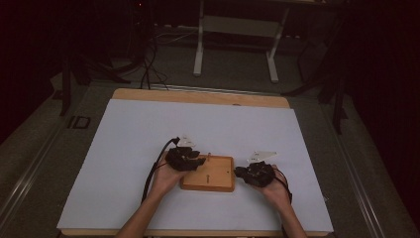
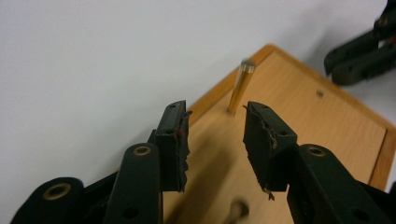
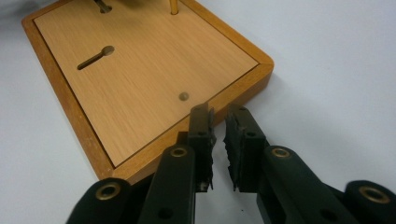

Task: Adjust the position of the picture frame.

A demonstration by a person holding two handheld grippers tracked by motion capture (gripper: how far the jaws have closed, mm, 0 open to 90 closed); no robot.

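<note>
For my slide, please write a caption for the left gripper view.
Open hand-held gripper over a wooden board, facing an upright brass pin.

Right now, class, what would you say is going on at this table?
A person is working with two hand-held black grippers on a flat wooden board with a darker raised rim, lying on a white table sheet. The left gripper is open over the board's surface, aimed at a slim upright brass peg near one corner, with nothing between its jaws. The right gripper sits at the board's opposite edge, jaws slightly apart and gripping nothing. The board also has a keyhole-shaped slot.
</note>
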